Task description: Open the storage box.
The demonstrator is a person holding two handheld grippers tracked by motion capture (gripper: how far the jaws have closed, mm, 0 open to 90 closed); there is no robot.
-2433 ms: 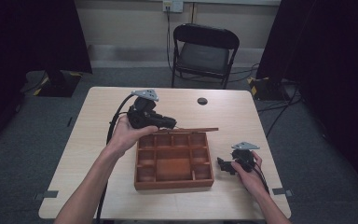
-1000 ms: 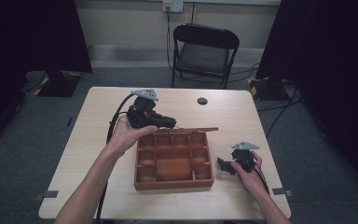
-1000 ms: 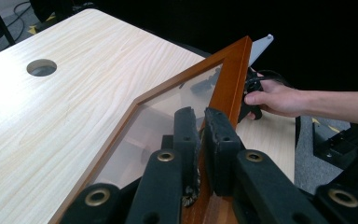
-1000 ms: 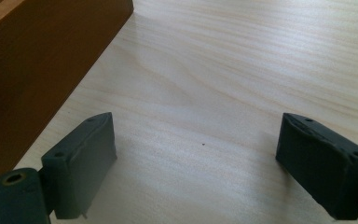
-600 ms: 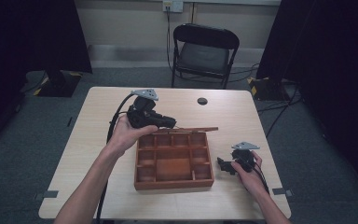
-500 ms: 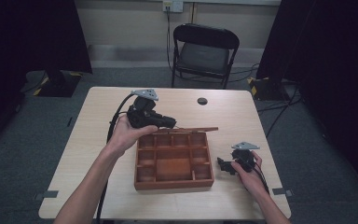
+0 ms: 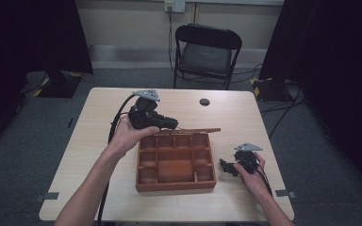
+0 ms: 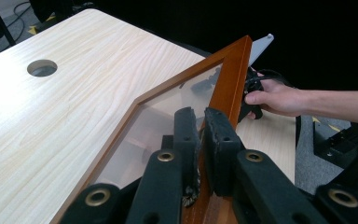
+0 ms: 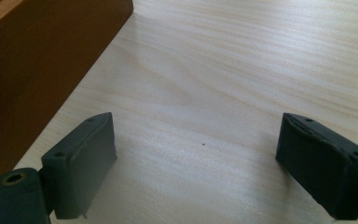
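**Lifting a glazed lid off a wooden tray box**

Gripping the lid (image 8: 223, 88) by its wooden frame, the left gripper (image 8: 198, 135) has its fingers clenched on the rail, holding it raised at the box's (image 7: 176, 184) far edge, centre of the high view. Stiff wood around a clear pane: probably light but fragile, so hold the frame, not the pane. Compartments look empty. At lower right, the right gripper (image 9: 196, 163) rests on the tabletop (image 7: 99, 141), fingers spread wide, grasping nothing.
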